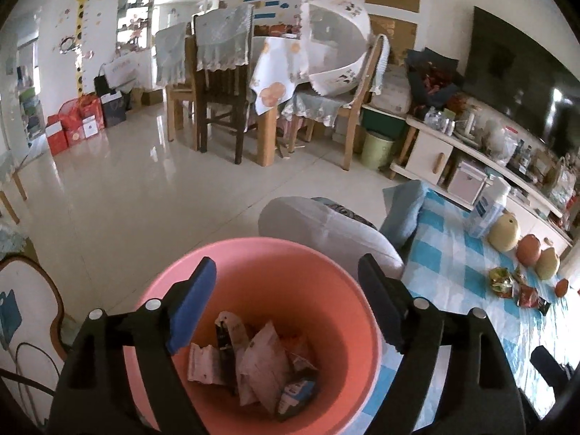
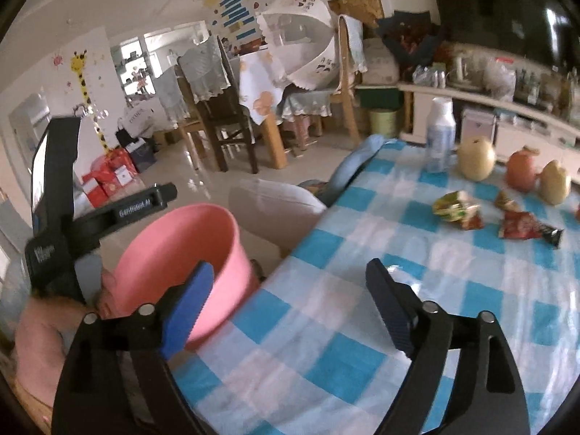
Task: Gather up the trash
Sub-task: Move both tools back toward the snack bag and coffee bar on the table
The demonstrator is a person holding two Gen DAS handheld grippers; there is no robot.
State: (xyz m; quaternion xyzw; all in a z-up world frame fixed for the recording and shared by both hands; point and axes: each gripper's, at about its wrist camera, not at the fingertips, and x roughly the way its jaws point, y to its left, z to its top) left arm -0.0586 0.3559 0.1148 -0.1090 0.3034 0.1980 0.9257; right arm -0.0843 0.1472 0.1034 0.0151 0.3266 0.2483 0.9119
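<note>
Checked tablecloth (image 2: 362, 272) edge, pink bin (image 1: 253, 290) base cut off, crumpled wrappers (image 1: 253, 362) unreadable, both jaws wide, empty

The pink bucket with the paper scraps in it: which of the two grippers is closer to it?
Left. The left gripper hangs open directly over the pink bucket. The right gripper, also open, is over the checked tablecloth beside it.

a lived-in family home, living and dining room in one. shown by the wooden dining table (image 1: 270, 72) with lace-covered chairs (image 1: 221, 83), a mesh food cover (image 1: 335, 43), a giraffe height chart (image 1: 82, 32) and children's stickers on the wall, a dark television (image 1: 522, 83) over a cluttered low cabinet (image 1: 435, 152), gift boxes (image 1: 72, 123) on glossy floor tiles.
</note>
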